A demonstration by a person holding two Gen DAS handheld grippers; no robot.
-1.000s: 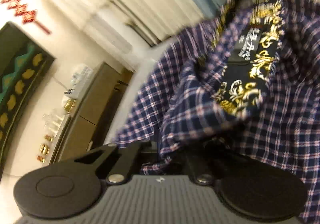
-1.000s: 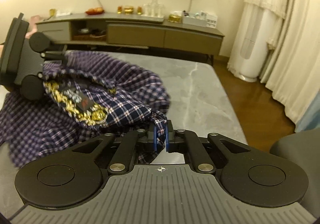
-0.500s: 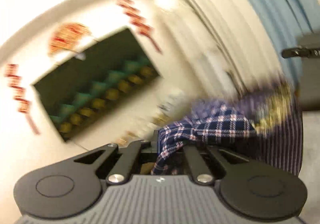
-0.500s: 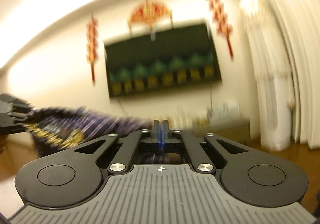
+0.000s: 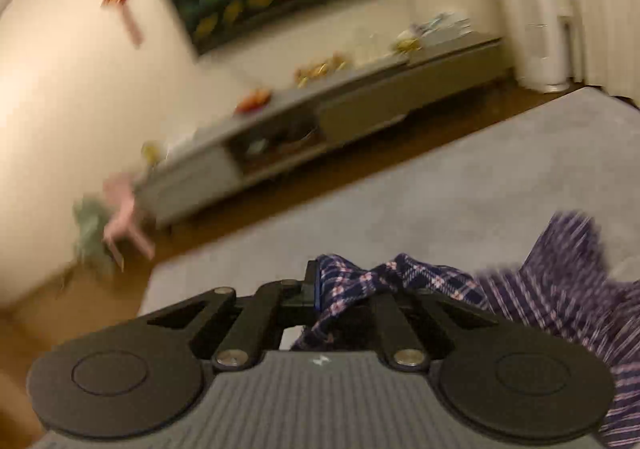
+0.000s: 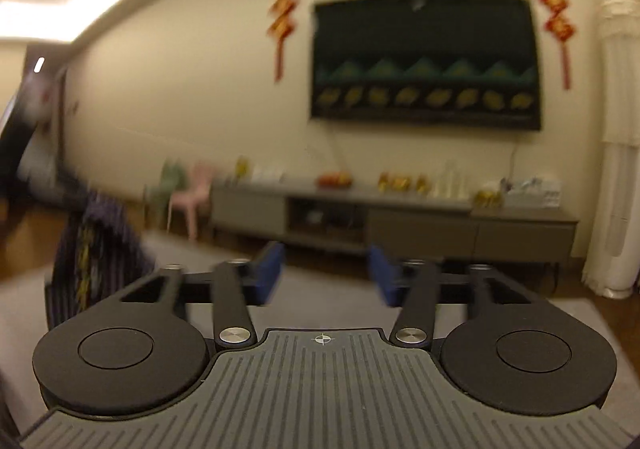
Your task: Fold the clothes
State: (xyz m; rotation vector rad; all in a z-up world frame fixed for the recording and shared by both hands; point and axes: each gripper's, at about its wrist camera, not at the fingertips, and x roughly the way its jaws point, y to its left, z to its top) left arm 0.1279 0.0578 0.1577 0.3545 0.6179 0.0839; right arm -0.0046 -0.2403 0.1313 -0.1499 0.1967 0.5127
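right gripper point(image 6: 324, 275) since let go of plaid shirt point(image 5: 552, 297), jaws now spread, empty. left gripper point(image 5: 344, 289) keeps corner pinched so shirt trails over grey table point(image 5: 440, 193) for respreading, likely.

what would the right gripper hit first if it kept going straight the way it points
Nothing close: the right gripper has open, empty jaws and points over the grey table toward the long sideboard by the wall. Depth is blurred, so that is a guess.
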